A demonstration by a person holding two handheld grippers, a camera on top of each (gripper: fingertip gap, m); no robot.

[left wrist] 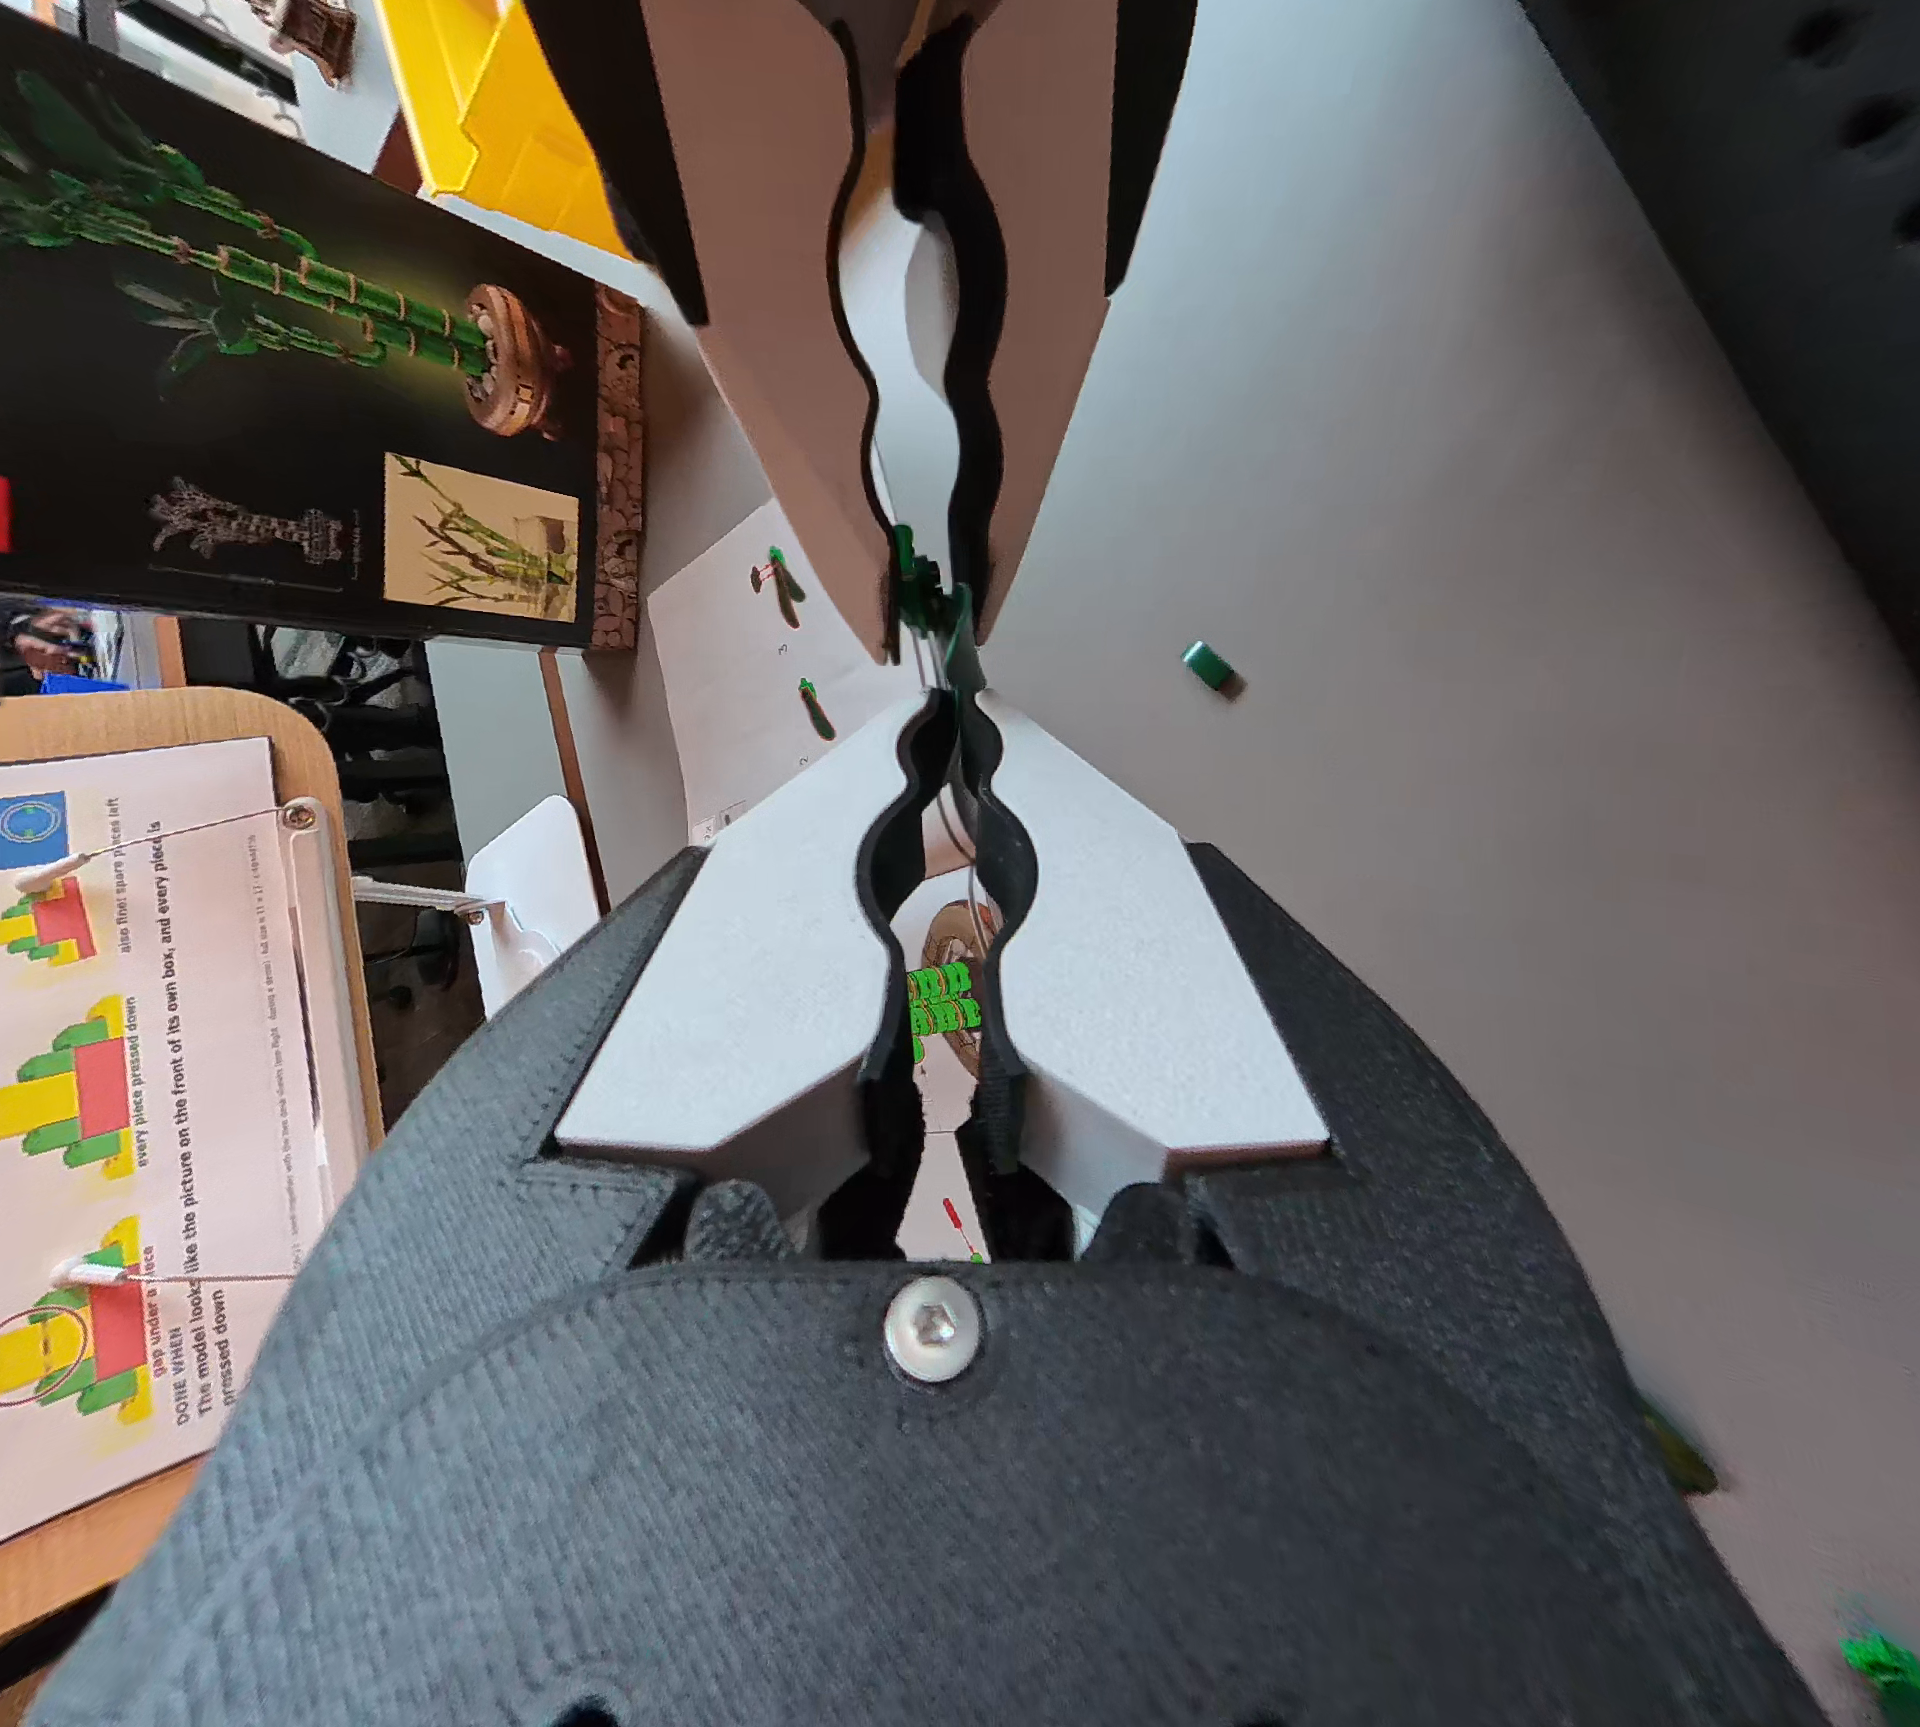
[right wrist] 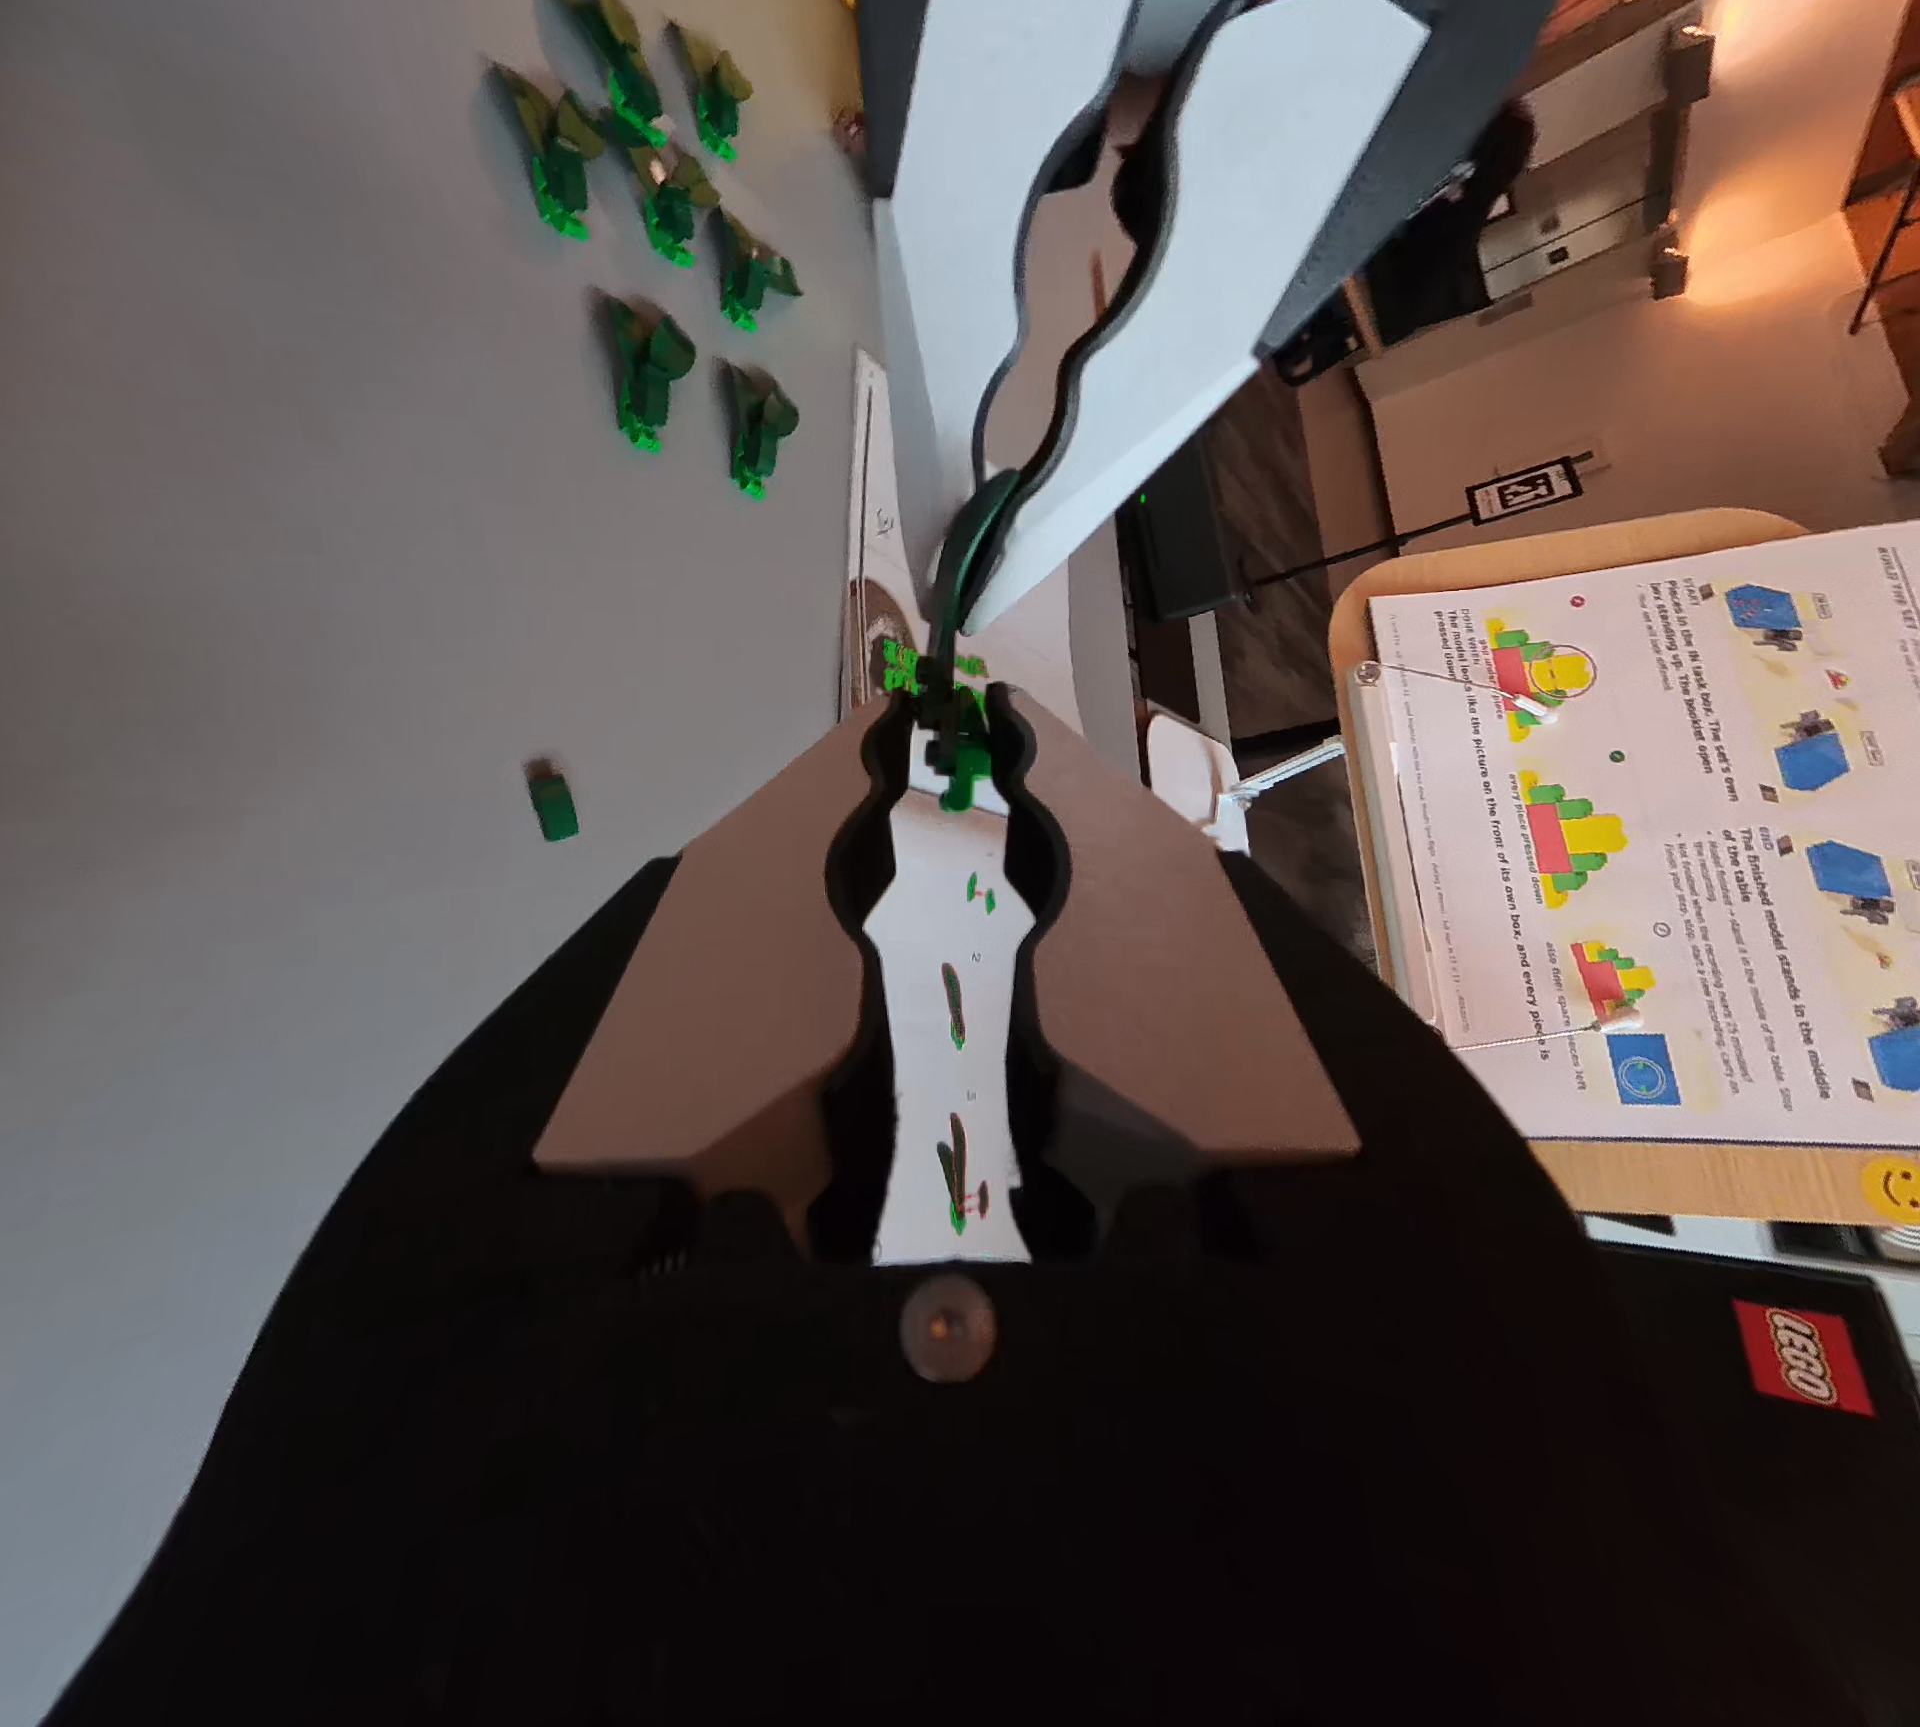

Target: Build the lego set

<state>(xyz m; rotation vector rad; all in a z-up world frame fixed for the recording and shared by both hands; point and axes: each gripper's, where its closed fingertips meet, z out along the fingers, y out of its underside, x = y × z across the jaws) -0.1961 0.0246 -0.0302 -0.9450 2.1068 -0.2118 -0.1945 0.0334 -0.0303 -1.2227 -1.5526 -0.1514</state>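
- At frame centre, left gripper [left wrist: 951, 701] clamps a dark green leaf [left wrist: 961, 628], steadying it for joining
- Right gripper [right wrist: 951, 721] pinches the bright green stem piece [right wrist: 961, 768] tip-to-tip against it

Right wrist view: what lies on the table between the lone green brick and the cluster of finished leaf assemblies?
Nothing: in the right wrist view the grey table is bare between the lone green brick and the leaf assemblies.

The grey bench [right wrist: 260, 638] carries a cluster of green leaf assemblies [right wrist: 665, 223], one small green brick [right wrist: 552, 801] lying well apart from them, an open instruction booklet [right wrist: 951, 1054], and a yellow bin [left wrist: 468, 15].
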